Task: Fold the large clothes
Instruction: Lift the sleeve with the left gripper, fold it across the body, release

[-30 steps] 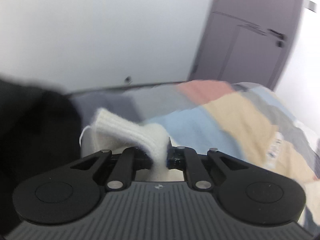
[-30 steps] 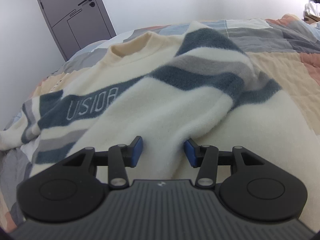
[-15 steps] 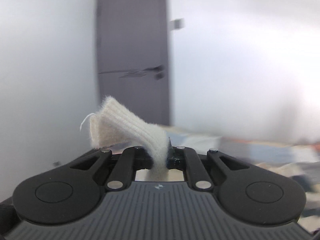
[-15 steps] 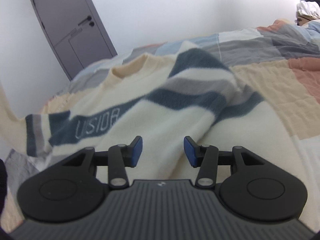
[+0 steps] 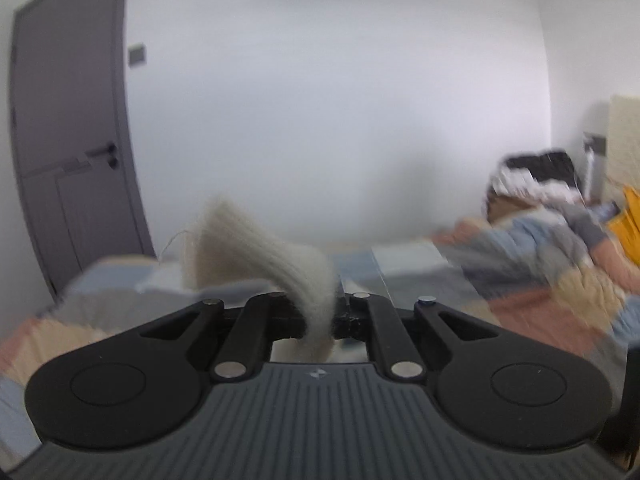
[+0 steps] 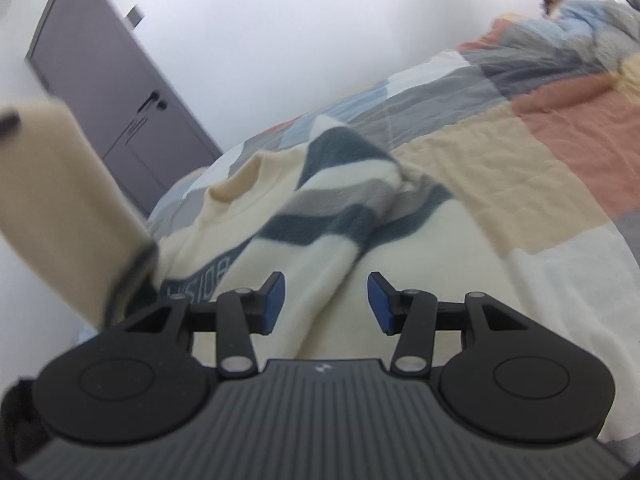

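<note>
Two handheld grippers work a striped sweater (image 6: 320,216) lying on a patchwork bed quilt (image 6: 532,148).

In the left wrist view, the left gripper (image 5: 320,320) sits at lower centre, clamped shut on a ribbed cream cuff (image 5: 264,256) that stands up and fans toward the upper left. In the right wrist view, the right gripper (image 6: 326,302) holds its blue pads partly apart with nothing between them, just above the sweater's cream body. The sweater fills the middle of the frame, its long axis running from the gripper up and left to the neckline. The lifted sleeve (image 6: 64,200) hangs at the left edge, so the left hand seems to carry the fold across. Pale lettering on a dark stripe, lower left, reads roughly "USIOA", partly hidden. A grey door (image 5: 68,152) stands at left.
</note>
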